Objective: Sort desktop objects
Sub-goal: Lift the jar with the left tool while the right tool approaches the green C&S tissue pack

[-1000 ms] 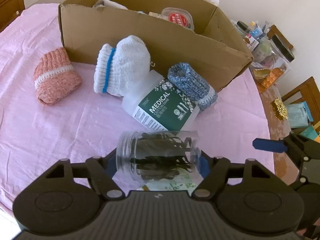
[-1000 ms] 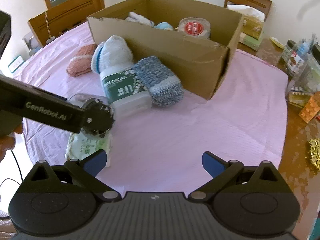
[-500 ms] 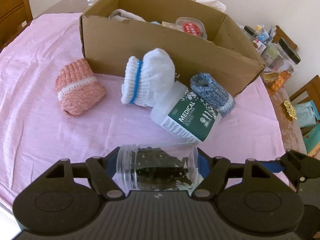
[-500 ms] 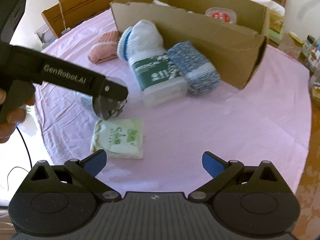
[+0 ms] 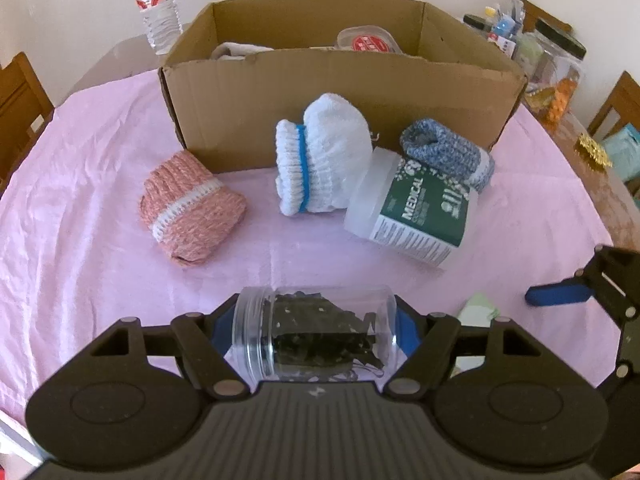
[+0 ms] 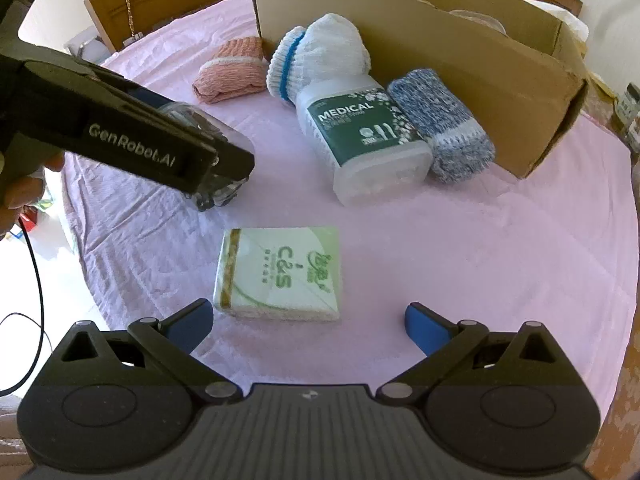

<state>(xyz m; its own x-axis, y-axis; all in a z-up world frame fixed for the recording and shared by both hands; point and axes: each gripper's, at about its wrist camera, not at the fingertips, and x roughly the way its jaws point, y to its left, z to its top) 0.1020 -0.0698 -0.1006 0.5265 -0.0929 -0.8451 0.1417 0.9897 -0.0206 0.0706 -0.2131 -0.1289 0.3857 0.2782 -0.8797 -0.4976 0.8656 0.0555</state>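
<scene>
My left gripper (image 5: 314, 326) is shut on a clear plastic jar (image 5: 316, 334) of dark clips, held sideways above the pink tablecloth (image 5: 80, 240). The right wrist view shows the same jar (image 6: 212, 136) behind the left gripper's black body. My right gripper (image 6: 308, 326) stands open just in front of a green tissue pack (image 6: 280, 274) lying flat on the cloth. Against the cardboard box (image 5: 340, 92) lie a pink sock roll (image 5: 190, 208), a white sock roll (image 5: 324, 154), a medical cotton-swab tub (image 5: 412, 216) and a blue sock roll (image 5: 444, 152).
The box (image 6: 460, 56) holds a red-lidded container (image 5: 368, 42) and cloth. A water bottle (image 5: 156, 4) stands behind its left corner. Jars and clutter (image 5: 552, 64) crowd the bare table at the right. Wooden chairs (image 5: 20, 108) ring the table.
The left gripper has rolled level with the jar, and the box now faces it squarely. My right gripper has moved left and lower; the tissue pack, once under the left gripper, lies before its fingers.
</scene>
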